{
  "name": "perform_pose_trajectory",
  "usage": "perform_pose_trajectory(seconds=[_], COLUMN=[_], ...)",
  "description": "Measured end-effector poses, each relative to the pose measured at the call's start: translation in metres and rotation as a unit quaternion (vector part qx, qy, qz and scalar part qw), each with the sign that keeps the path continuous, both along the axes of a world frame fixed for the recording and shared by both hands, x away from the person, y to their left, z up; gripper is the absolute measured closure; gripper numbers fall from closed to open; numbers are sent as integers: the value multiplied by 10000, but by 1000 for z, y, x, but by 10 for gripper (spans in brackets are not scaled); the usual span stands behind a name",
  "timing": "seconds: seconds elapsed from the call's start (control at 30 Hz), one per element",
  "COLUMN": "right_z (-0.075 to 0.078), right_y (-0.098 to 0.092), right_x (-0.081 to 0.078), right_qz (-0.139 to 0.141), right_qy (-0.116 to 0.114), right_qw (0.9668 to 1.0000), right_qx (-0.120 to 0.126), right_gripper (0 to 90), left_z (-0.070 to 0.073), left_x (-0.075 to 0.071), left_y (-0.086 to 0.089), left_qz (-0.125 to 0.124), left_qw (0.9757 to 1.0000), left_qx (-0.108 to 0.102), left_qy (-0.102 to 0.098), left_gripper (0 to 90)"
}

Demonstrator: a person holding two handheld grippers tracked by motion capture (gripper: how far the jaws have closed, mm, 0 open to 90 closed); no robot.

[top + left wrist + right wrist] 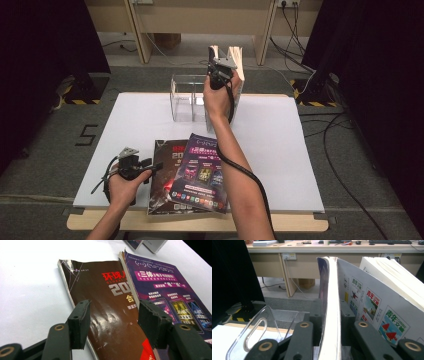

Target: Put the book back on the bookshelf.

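Where the right gripper [218,75] is raised at the far side of the table, its jaws stand on either side of an upright magazine [329,302], the spine edge running up between them. The right gripper view shows the pads close against both covers, but whether they press on the magazine cannot be told. Just to the gripper's right a second magazine [372,305] leans, white-backed with small printed covers, and beyond that a thick one [392,272] with pale page edges. To its left stands a clear acrylic rack [187,97], its dividers see-through.

At the near edge, the left gripper [131,167] rests low in the person's hand, jaws wide apart and gripping nothing. Ahead of its jaws lies a brown magazine [105,302] flat on the white table [135,125]. Overlapping that one's right side is a purple magazine [165,287], its corner just beyond the right-hand pad.
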State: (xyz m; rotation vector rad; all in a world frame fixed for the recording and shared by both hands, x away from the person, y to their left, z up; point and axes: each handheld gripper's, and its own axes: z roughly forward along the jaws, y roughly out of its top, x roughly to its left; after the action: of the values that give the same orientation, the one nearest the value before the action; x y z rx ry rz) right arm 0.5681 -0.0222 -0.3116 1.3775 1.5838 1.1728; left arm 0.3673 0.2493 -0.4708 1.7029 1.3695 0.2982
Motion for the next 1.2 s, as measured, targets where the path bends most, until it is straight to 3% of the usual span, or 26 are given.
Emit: perform_pose_trajectory(seconds=[0.37, 1.2], right_z=[-5, -5], right_y=[-4, -14], right_x=[-4, -25], right_qz=[9, 146], right_qy=[-10, 21], right_qw=[10000, 9993], right_qx=[32, 336], right_gripper=[685, 652], left_z=[0, -1], left_x=[-1, -1], left_y=[-1, -6], left_qz=[-3, -51], left_qw=[10000, 10000], left_qx=[-2, -7], left_qy=[-4, -19], left_gripper=[428, 427])
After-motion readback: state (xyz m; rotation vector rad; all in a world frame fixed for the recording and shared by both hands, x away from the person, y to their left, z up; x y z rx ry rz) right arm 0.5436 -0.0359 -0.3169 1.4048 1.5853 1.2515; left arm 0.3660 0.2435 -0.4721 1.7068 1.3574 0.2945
